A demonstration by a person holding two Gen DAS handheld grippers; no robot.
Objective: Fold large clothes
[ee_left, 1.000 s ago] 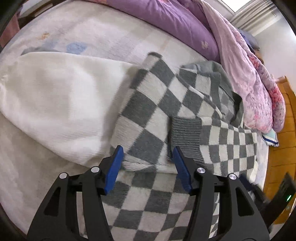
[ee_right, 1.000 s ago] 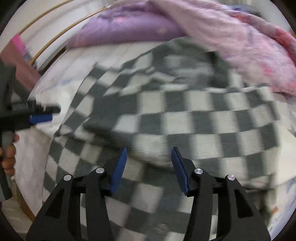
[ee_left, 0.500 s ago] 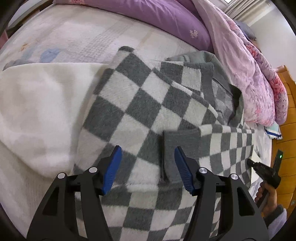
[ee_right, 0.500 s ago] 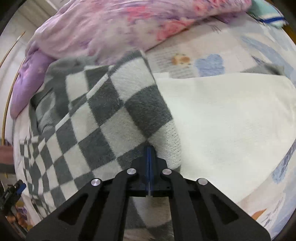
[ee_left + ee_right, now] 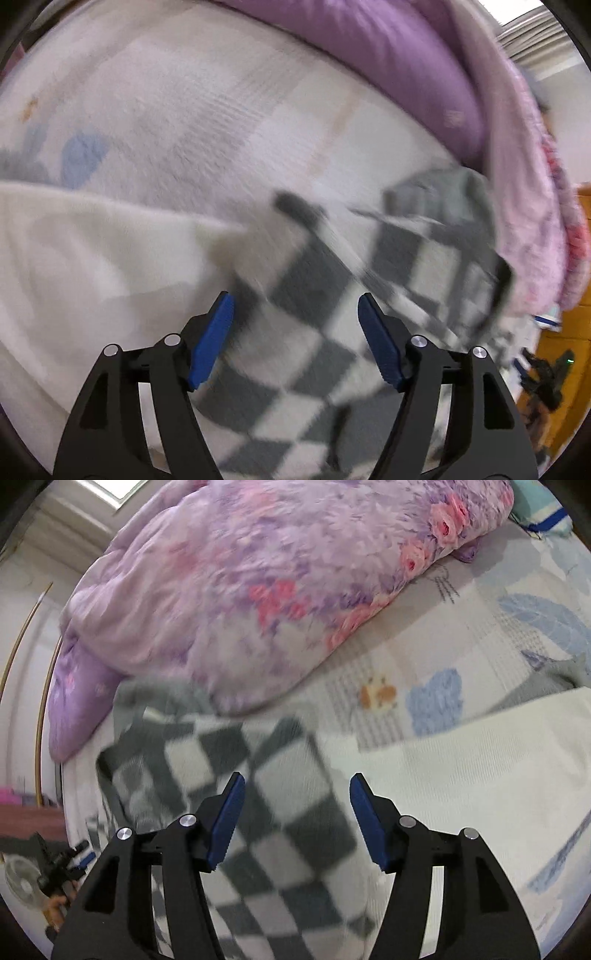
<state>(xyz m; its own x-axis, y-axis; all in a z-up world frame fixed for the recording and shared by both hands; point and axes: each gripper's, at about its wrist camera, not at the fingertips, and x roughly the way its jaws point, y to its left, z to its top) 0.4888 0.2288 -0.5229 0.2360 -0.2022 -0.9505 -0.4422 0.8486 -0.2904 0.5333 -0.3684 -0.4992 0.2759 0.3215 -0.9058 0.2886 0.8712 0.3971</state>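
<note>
Sweater [image 5: 306,325], one checked grey-and-white piece, lies on the bed [image 5: 166,122] beside one cream garment [image 5: 92,266]. Left gripper [image 5: 295,338] and right gripper [image 5: 295,818] hover above it, jaws spread, empty. One floral quilt [image 5: 277,579] lies behind.

Soft, even daylight fills both views, with a bright window [image 5: 114,491] showing at the upper left of the right wrist view and pale curtains [image 5: 535,48] blown out at the upper right of the left one. Shadows are faint. Motion blur smears the checked garment [image 5: 314,295] and the quilt [image 5: 277,590], while the left gripper [image 5: 295,341] and right gripper [image 5: 297,821] stay sharp. Fisheye bending curves the edges, and black corners ring each frame.
</note>
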